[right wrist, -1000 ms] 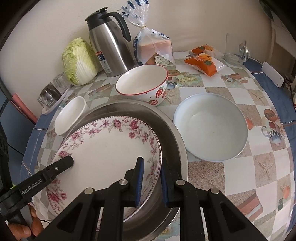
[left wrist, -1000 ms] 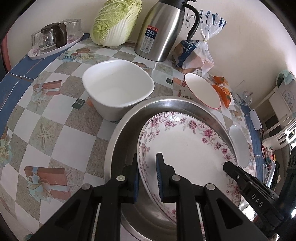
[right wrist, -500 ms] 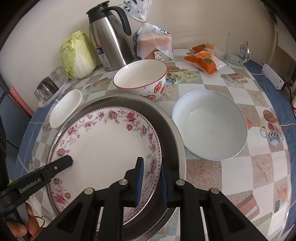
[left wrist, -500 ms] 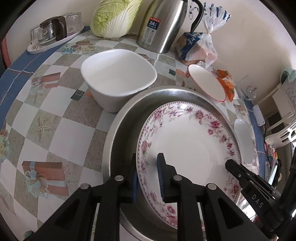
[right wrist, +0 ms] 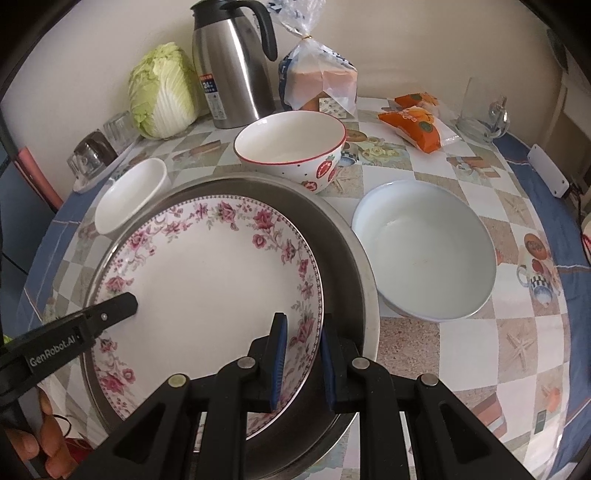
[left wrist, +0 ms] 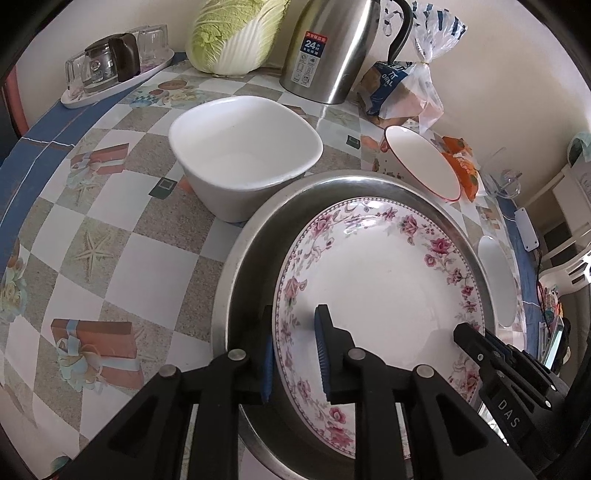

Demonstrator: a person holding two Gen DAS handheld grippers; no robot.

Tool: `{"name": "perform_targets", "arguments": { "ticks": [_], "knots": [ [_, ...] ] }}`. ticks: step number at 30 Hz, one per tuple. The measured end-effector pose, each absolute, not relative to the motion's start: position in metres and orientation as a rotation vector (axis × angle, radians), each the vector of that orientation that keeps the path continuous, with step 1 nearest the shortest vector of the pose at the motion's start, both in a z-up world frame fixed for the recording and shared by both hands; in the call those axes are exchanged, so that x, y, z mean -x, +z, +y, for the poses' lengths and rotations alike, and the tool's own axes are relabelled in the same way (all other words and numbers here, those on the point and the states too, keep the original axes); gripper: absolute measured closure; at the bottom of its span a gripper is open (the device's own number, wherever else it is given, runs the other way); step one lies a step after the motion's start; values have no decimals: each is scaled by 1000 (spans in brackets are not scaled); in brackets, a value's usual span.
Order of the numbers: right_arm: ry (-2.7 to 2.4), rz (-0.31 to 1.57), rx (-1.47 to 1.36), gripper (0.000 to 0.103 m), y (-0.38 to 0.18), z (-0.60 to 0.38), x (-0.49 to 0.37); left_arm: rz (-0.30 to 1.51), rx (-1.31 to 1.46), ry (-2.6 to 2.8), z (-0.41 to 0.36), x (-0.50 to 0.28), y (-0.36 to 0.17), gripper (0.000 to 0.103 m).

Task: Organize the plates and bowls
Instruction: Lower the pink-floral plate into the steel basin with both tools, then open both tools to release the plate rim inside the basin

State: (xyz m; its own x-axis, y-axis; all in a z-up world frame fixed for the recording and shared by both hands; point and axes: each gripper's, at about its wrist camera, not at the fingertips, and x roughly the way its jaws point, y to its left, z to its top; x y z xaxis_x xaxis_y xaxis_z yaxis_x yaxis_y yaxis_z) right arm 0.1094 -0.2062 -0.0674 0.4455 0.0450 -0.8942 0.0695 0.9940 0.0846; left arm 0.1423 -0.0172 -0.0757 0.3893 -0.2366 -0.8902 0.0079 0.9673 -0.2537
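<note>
A flowered plate (left wrist: pixel 380 295) (right wrist: pixel 207 280) lies in a steel basin (left wrist: pixel 236 280) (right wrist: pixel 354 266). My left gripper (left wrist: pixel 294 310) straddles the plate's near-left rim: its outer pad is at the edge and its inner pad stands slightly off the face, so it is open. One of its fingers (right wrist: pixel 122 304) shows over the plate. My right gripper (right wrist: pixel 303 317) is shut on the plate's right rim, and its fingers (left wrist: pixel 465 332) show in the left wrist view. Around the basin stand a white square bowl (left wrist: pixel 243 155), a red-rimmed bowl (right wrist: pixel 291 147) and a wide pale bowl (right wrist: pixel 424 254).
At the back of the patterned table are a steel thermos (left wrist: pixel 332 48), a cabbage (left wrist: pixel 236 33), a bread bag (right wrist: pixel 321 81), orange snack packs (right wrist: pixel 417 122), a glass jug (right wrist: pixel 476 110) and a tray of glasses (left wrist: pixel 114 70). A hand (right wrist: pixel 48 443) holds the left gripper.
The plate has settled lower and flatter into the steel basin. My left jaws have spread a little around its rim. The right grip looks the same.
</note>
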Motion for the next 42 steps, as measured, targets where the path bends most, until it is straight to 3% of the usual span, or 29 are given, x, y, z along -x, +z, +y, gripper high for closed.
{"name": "perform_targets", "arguments": {
  "ticks": [17, 33, 39, 42],
  "knots": [
    [-35, 1104, -39, 83, -66, -200, -109, 1158, 203, -140, -18, -142, -76, 82],
    [-72, 985, -57, 83, -38, -211, -101, 1070, 110, -108, -25, -135, -56, 80],
    [-51, 932, -59, 83, -27, -208, -97, 1044, 105, -121, -30, -132, -47, 66],
    [-42, 932, -42, 83, -27, -205, -97, 1036, 95, -116, -32, -130, -45, 52]
  ]
}}
